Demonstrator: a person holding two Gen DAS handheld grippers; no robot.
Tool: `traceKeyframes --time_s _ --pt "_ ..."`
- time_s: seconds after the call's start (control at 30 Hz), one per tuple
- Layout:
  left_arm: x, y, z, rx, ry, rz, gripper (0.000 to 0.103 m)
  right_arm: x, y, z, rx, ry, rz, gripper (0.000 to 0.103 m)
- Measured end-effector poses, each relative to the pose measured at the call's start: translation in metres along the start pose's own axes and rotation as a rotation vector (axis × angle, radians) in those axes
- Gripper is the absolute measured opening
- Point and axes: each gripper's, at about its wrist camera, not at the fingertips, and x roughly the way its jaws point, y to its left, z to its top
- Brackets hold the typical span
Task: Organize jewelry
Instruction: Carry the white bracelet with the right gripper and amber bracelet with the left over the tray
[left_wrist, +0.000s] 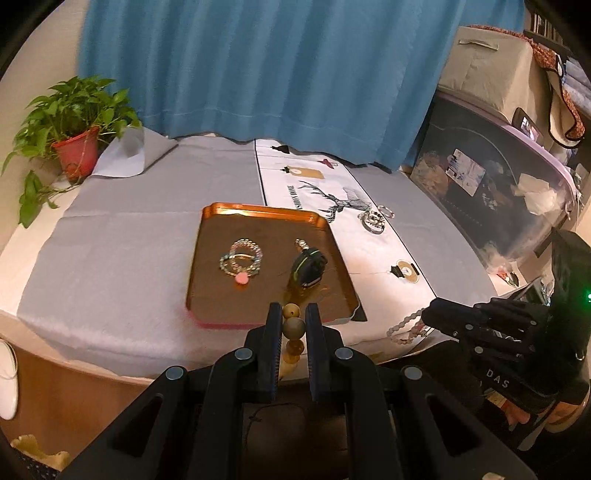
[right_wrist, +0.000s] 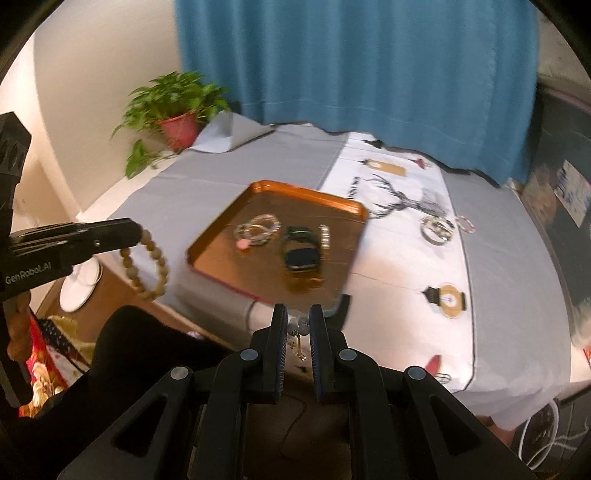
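Above grey cloth (left_wrist: 122, 254), fingers (left_wrist: 274, 332) pinch hanging wooden bracelet (right_wrist: 147, 266) (right: pale beads (right_wrist: 301, 325)).

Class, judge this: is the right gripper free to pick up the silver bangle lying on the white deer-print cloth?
Probably not yet: the right gripper is shut on a pale beaded bracelet. The silver bangle itself lies unobstructed.

Right tool (right_wrist: 298, 325) pinches a pale bead bracelet (right_wrist: 300, 328); left tool (right_wrist: 138, 230) grips wooden beads (right_wrist: 147, 264)
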Motion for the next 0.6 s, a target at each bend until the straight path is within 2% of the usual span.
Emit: traceKeyframes --time_s 0.23,0.6 --pt "-0.009 0.010 -0.008 -0.011 -0.010 0.002 0.010 -0.001 0.024 0.002 -0.035 0.005 0.019 0.013" --pt "-0.001 0.012 -0.005 -0.018 0.002 -0.010 0.010 0.009 0.025 0.006 -0.037 0.023 0.011 0.013"
